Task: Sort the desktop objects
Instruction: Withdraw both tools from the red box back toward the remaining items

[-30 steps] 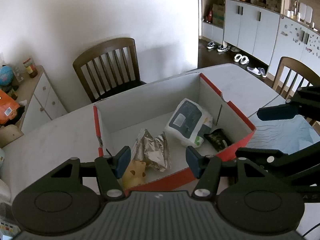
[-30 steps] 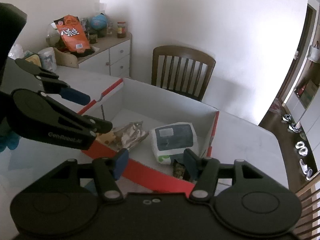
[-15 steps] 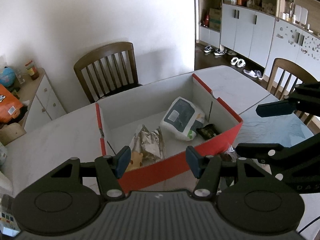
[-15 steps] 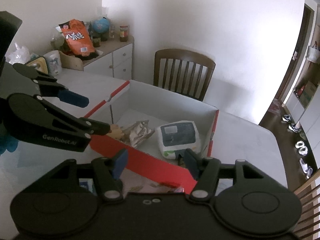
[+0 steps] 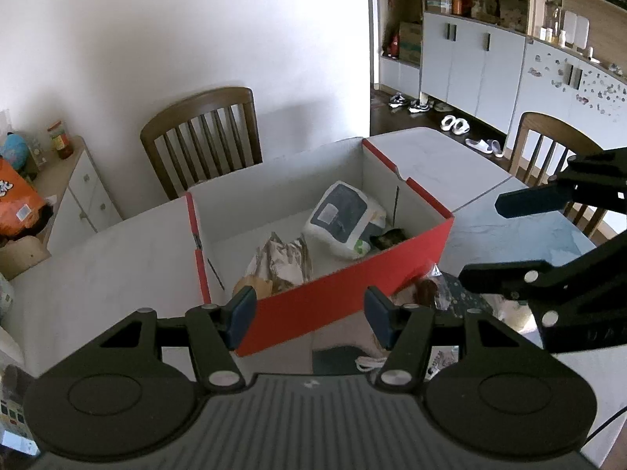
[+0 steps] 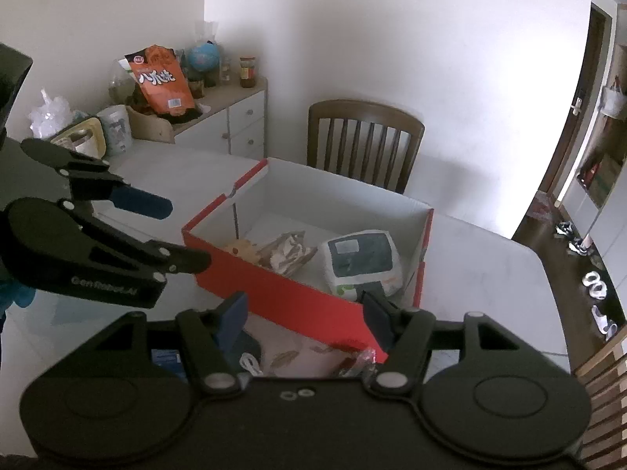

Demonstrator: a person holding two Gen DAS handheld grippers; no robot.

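Left wrist view has the left hand-held gripper (image 5: 309,315) hanging empty, jaws apart, with the red box (image 5: 345,293) on the worktop (image 5: 117,250) right ahead of its fingertips. Inside the box are a white and grey pouch (image 5: 341,219) and a crinkly foil bag (image 5: 282,262). Right hand-held gripper (image 6: 305,315) is opening with nothing between its jaws, and some small packets (image 6: 298,356) sit just below, near the box's front wall.

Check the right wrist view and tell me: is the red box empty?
No, the red box holds a white and grey pouch, a crumpled foil bag and other small items.
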